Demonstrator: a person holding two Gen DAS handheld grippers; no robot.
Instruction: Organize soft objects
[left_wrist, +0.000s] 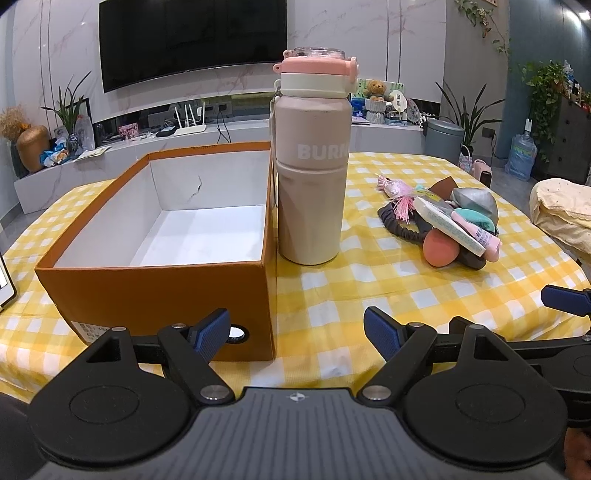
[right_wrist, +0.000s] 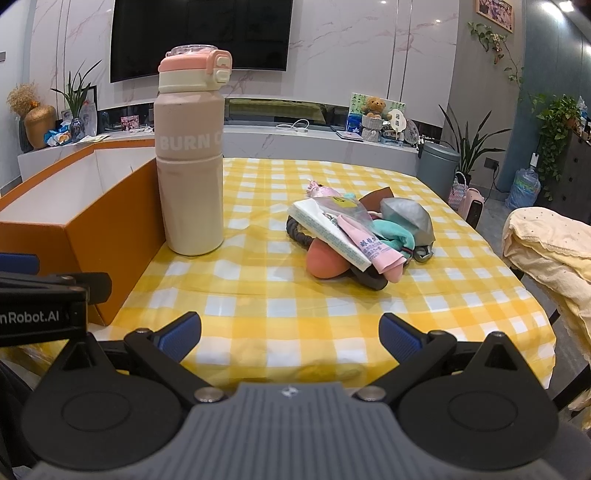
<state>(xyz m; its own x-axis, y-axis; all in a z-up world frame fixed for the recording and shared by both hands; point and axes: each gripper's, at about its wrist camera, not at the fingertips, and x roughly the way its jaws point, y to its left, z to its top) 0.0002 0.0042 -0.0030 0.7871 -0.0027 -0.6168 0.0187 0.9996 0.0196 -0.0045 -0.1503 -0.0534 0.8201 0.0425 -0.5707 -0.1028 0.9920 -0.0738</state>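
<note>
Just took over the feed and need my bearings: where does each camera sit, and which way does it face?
Left wrist: sits on the left gripper, low at the near table edge, facing the open box and bottle; its own open fingers show, plus a fingertip of the right gripper at right.
Right wrist: sits on the right gripper, beside the left, facing the pile; its own open fingers show, the left gripper at left.
Shared: box, bottle, pile, checked tablecloth, TV.
</note>
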